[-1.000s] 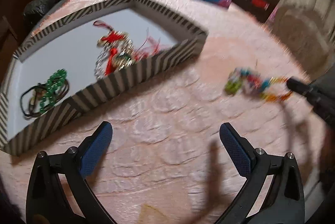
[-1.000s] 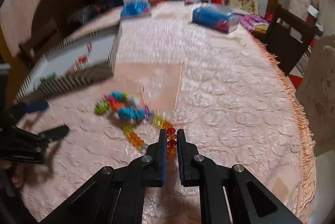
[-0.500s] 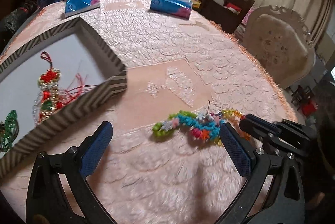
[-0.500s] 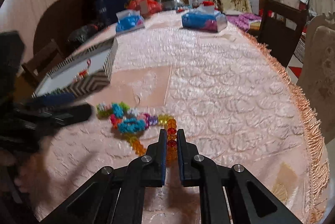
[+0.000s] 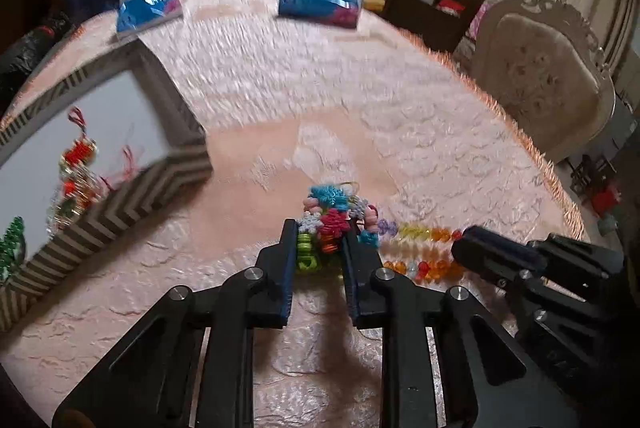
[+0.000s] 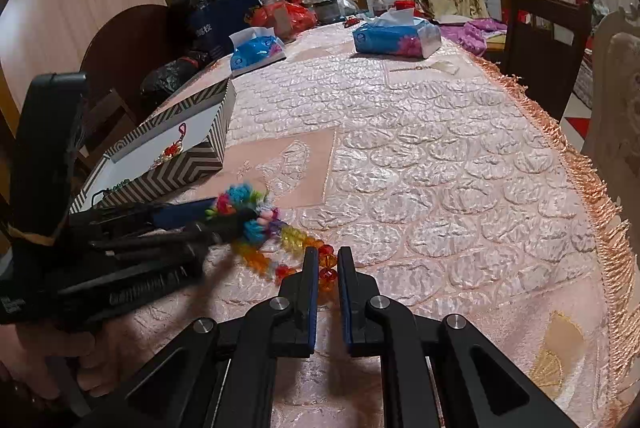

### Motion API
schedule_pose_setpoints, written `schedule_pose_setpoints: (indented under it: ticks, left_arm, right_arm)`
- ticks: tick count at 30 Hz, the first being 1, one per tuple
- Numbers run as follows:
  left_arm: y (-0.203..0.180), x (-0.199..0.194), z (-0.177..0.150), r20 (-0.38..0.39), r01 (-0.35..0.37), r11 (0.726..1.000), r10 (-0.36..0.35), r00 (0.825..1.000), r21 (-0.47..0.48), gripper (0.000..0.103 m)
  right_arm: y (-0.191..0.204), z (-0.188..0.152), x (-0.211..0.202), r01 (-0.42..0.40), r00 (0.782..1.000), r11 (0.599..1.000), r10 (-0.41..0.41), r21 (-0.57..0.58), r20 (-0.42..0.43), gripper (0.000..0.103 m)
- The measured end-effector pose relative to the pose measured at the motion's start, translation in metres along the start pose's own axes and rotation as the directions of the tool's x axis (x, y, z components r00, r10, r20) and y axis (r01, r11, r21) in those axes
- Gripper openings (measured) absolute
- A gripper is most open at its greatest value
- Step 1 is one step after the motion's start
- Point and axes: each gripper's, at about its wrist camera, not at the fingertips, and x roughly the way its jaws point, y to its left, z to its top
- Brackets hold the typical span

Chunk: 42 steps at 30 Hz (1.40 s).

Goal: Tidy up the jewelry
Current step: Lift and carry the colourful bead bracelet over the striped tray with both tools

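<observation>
Pink tablecloth [image 6: 440, 188] bears striped box [image 6: 188, 164]; both grippers [image 5: 320, 248] [image 6: 328, 268] pinch the beaded necklace [image 5: 416, 230].

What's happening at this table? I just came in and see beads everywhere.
A person is tidying jewelry with two handheld grippers. The left gripper has just closed on the knotted end of a colorful bead string; the right gripper pinches its red bead end. The string lies on the pink tablecloth, beside the striped box holding other pieces.

We see the left gripper [image 5: 320, 248] at lower centre, its jaws just closed in on the beaded necklace [image 5: 340, 216]. The right gripper [image 6: 328, 268], lower centre, pinches red beads. A hand [image 6: 36, 360], seemingly gripping the left handle, blurs at lower left.
</observation>
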Motion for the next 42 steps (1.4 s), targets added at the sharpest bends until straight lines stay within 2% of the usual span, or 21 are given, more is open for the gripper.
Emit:
schedule_pose_setpoints:
  ticks: [5, 13, 19, 24, 33, 42]
  left_arm:
    - [0.027, -0.022, -0.003, 0.057, 0.035, 0.997, -0.032, 0.998, -0.062, 0.013]
    - [0.058, -0.041, -0.024, 0.018, -0.004, 0.999, 0.005, 1.0, -0.048, 0.011]
    - [0.076, -0.063, -0.038, -0.026, -0.078, 0.997, 0.078, 0.997, 0.008, 0.011]
    - [0.091, -0.076, -0.044, -0.031, -0.079, 0.997, 0.079, 0.996, -0.01, 0.011]
    - [0.093, -0.078, -0.058, -0.019, -0.072, 0.996, 0.071, 0.997, -0.045, 0.011]
    - [0.087, -0.098, -0.055, 0.064, -0.058, 0.997, 0.062, 0.996, -0.052, 0.011]
  right_arm:
    - [-0.004, 0.0, 0.002, 0.016, 1.0, 1.0, -0.016, 0.021, -0.012, 0.008]
    - [-0.004, 0.001, 0.002, 0.033, 0.999, 0.999, -0.033, 0.013, -0.011, 0.008]
    - [0.006, 0.0, -0.002, 0.071, 0.997, 0.997, -0.07, -0.039, 0.015, 0.008]
    - [0.013, -0.001, -0.005, 0.078, 0.997, 0.996, -0.078, -0.042, 0.0, 0.008]
    - [0.052, 0.01, -0.018, 0.091, 0.996, 0.989, -0.09, -0.113, 0.011, 0.008]
    - [0.085, 0.028, -0.022, 0.094, 0.996, 0.98, -0.091, -0.174, 0.027, 0.008]
